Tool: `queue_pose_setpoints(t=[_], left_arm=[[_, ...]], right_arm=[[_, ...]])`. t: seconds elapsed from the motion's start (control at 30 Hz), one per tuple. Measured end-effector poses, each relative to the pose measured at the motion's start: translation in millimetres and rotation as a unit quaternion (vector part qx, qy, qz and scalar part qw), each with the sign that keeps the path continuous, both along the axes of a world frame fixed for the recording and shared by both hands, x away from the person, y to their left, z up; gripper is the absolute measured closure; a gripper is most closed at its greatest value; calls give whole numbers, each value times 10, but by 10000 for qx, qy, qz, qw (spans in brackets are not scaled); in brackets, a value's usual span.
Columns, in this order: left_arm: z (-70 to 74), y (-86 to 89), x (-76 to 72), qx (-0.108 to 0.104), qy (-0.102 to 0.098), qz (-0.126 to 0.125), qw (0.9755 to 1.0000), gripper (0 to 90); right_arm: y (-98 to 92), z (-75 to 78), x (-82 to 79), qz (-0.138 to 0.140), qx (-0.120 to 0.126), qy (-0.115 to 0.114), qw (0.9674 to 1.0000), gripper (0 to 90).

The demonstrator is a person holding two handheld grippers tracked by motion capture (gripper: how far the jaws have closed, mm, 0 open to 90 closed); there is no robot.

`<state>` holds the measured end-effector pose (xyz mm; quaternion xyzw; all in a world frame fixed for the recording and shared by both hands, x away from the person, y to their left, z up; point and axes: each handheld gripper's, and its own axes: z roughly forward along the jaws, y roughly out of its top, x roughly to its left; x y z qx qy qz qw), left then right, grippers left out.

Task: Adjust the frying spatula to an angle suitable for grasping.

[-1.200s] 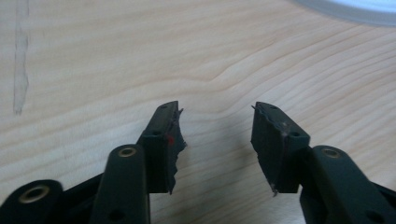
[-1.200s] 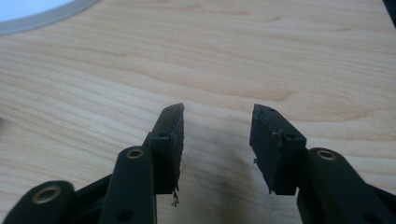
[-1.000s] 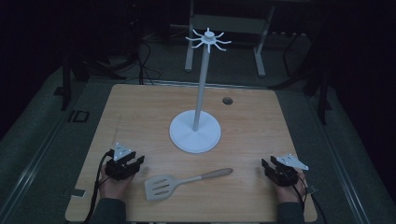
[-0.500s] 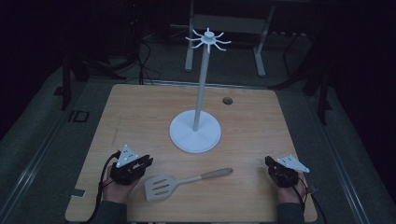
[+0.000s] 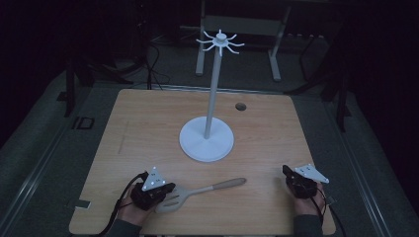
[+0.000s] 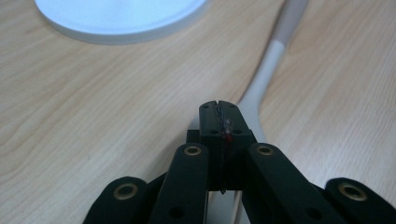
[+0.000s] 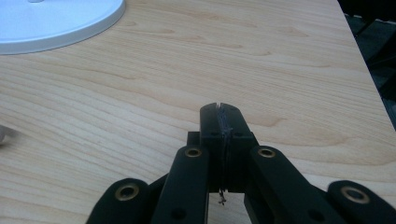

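**Spatula still flat on the table**

The spatula (image 5: 197, 191) lies near the front edge, its slotted blade just under the left gripper (image 5: 165, 191), whose jaws are pressed together over it, gripping nothing. The right gripper (image 5: 288, 174) rests well apart, jaws together too. The hook stand (image 5: 207, 138) is bare; I judge nothing's begun.

Overhead forward view; two close tabletop (image 5: 148, 123) views

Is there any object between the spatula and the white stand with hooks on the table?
Nothing visible. Bare wood lies between the spatula and the base of the stand. The left hand-held gripper sits above the spatula's slotted head, jaws shut.
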<state>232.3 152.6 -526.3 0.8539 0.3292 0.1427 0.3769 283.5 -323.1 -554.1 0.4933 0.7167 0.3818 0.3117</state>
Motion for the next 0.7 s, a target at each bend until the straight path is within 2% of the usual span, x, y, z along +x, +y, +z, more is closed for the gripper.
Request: queue_pose_setpoints(t=[0.13, 0.2, 0.33, 0.57, 0.7], left_arm=[[-21, 4, -17, 19, 38, -32, 10000, 895], [-43, 6, -29, 107, 80, 19, 9999, 895], [-60, 28, -38, 88, 142, 54, 9998, 896], [-107, 40, -50, 187, 251, 83, 9995, 895], [-111, 32, -74, 172, 233, 83, 9995, 895]], right_arm=[[-1, 0, 1, -8, -3, -4, 10000, 892], [2, -2, 4, 8, -10, 2, 10000, 892], [3, -1, 5, 16, -10, 0, 10000, 892], [8, -3, 8, 27, -14, 7, 10000, 892], [10, -5, 9, 28, -15, 18, 10000, 893]])
